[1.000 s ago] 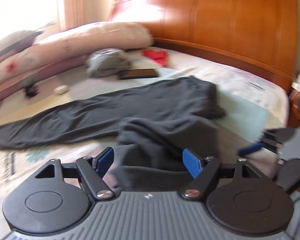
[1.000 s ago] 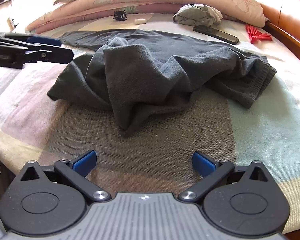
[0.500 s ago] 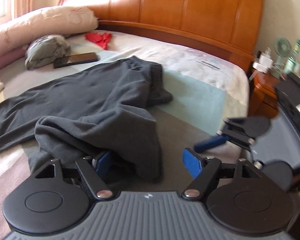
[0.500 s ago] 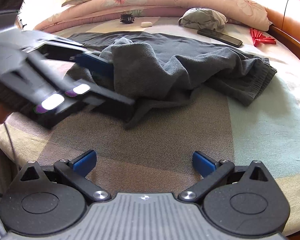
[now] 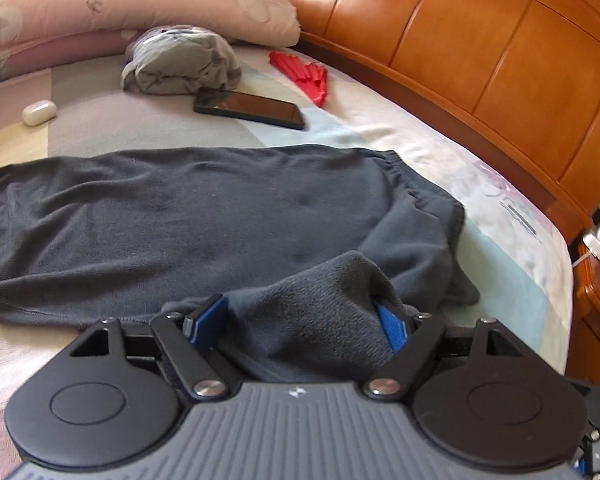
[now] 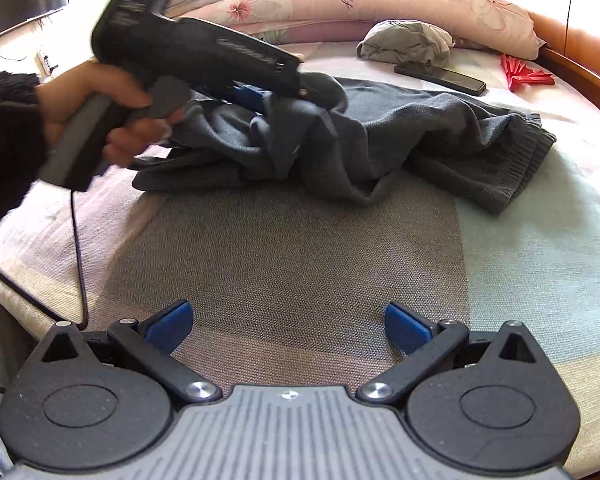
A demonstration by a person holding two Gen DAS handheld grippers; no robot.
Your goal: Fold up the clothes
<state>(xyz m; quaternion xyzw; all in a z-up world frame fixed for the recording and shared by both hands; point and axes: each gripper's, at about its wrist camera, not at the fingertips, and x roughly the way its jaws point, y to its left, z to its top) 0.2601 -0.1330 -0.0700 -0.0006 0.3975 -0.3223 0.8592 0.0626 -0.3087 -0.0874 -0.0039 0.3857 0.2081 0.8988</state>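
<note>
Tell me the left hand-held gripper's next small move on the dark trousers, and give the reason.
Probably close the left hand-held gripper. A bunched fold of the trousers already sits between its wide-open blue pads, which do not look clamped on it, so the cloth cannot be lifted yet. The right hand-held gripper is open over bare bedspread.

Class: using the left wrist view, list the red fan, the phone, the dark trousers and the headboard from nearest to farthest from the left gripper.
1. Trousers: bunched between the open jaws of the left gripper.
2. Phone: beyond the trousers, centre.
3. Red fan: just past the phone, to its right.
4. Headboard: behind, along the bed's far edge.
</note>
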